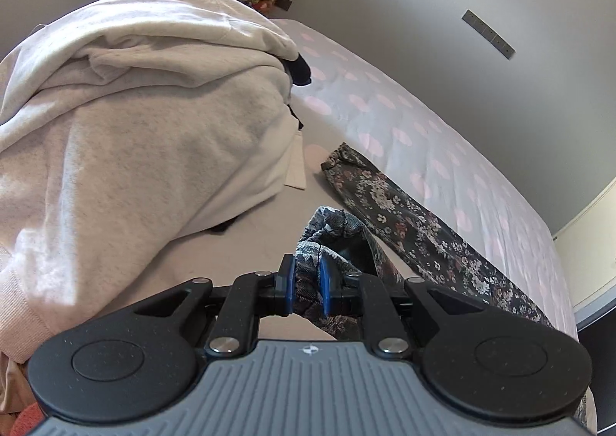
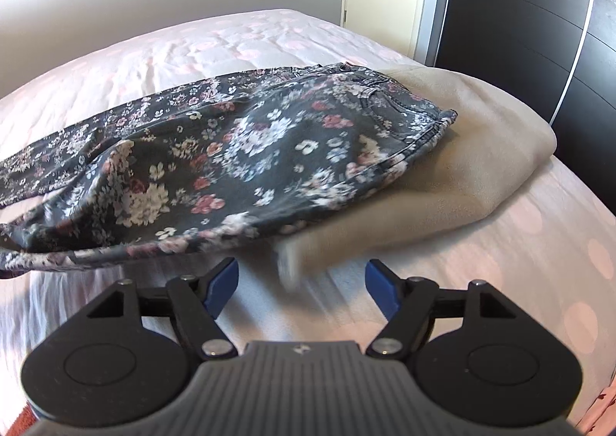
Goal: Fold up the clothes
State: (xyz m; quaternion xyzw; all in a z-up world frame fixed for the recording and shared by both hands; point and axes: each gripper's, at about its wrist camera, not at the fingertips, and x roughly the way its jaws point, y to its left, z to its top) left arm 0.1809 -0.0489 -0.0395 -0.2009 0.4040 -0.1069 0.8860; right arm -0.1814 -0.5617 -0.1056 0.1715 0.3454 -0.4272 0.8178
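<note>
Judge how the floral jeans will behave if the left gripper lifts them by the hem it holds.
The floral jeans will probably droop: they already sag and crease over the beige blanket. The denim looks thick, so likely heavyish. The left gripper pinches bunched cloth, so slipping seems unlikely.

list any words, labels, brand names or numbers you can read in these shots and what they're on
No readable text in either view.
White tag under the cream sweatshirt: shows no print that can be made out.
Small white emblem on the left gripper body: a symbol, not letters.
Grey wall plate: marks too small to read.
</note>
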